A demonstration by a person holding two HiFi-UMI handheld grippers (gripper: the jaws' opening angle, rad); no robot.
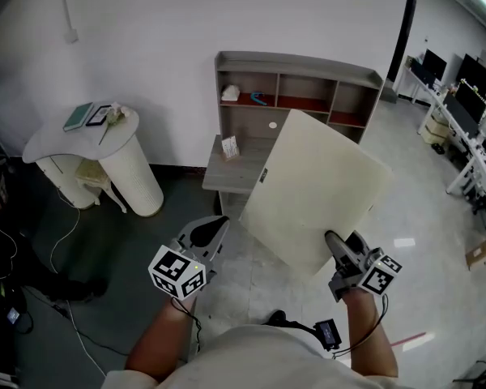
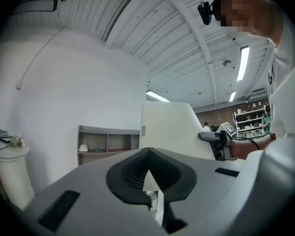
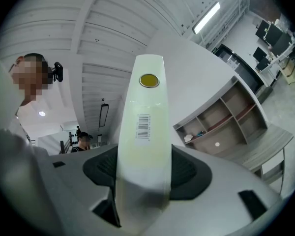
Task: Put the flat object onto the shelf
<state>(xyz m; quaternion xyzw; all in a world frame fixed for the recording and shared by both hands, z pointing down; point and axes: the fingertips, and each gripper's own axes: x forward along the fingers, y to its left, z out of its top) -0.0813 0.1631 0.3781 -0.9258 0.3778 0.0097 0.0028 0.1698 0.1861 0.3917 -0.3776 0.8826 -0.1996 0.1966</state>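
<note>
The flat cream square board (image 1: 316,189) hangs tilted in mid-air, and your right tongs (image 1: 338,245) are clamped on its lower edge at 6 o'clock. The grey wooden shelf unit (image 1: 296,75) stands beyond it at 12 o'clock. Your left tongs (image 1: 211,232) are pinched together and empty, just beside the board at its 8 o'clock.

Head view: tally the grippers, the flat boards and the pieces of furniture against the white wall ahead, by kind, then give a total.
Grippers: 2 (left gripper, right gripper)
Flat boards: 1 (cream board, clamped in the right gripper)
Furniture: 2 (grey shelf unit, white round table)
Total: 5
</note>
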